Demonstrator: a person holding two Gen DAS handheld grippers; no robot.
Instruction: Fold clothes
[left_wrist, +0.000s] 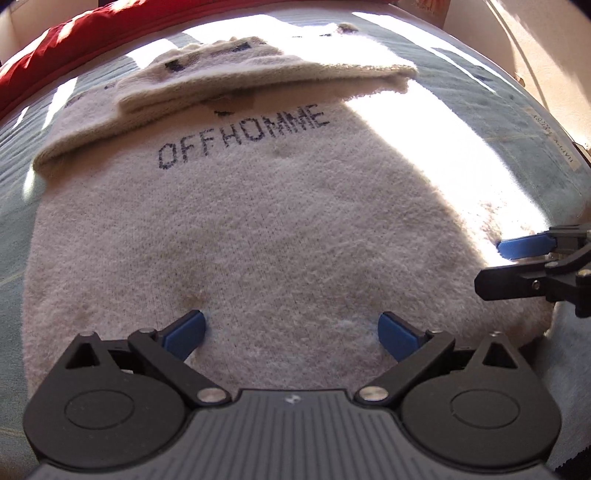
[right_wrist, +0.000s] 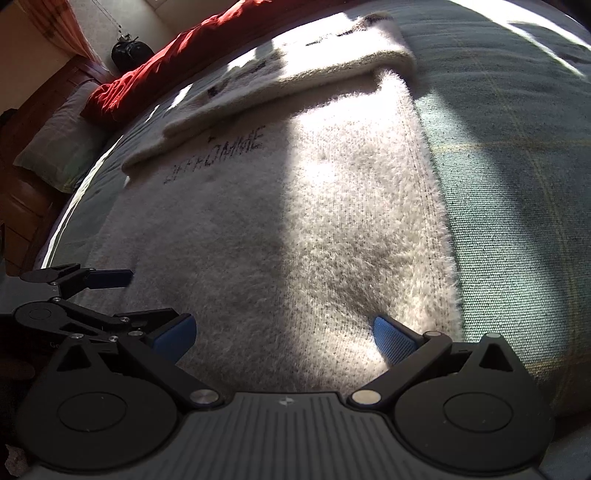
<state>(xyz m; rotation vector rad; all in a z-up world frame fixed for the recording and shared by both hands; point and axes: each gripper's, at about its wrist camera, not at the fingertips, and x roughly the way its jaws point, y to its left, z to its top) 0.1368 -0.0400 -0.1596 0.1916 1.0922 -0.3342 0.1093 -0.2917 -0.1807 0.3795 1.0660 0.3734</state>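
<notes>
A fuzzy cream sweater (left_wrist: 280, 229) printed "OFFHOMME" lies flat on the bed, its sleeves folded (left_wrist: 258, 74) across the chest at the far end. My left gripper (left_wrist: 291, 328) is open, its blue pads spread over the near hem on the sweater's left half. My right gripper (right_wrist: 284, 328) is open too, low over the hem near the sweater's (right_wrist: 295, 221) right edge. Each shows in the other's view: the right gripper (left_wrist: 498, 266) at the right, the left gripper (right_wrist: 136, 295) at the left. Neither holds any fabric.
The bed has a grey-green cover (right_wrist: 517, 184) with bright sun stripes across it. A red blanket (right_wrist: 155, 74) lies bunched along the far side, with a pillow (right_wrist: 62, 147) beside it. Wooden furniture (right_wrist: 22, 192) and a black bag (right_wrist: 127, 53) stand beyond the bed's left edge.
</notes>
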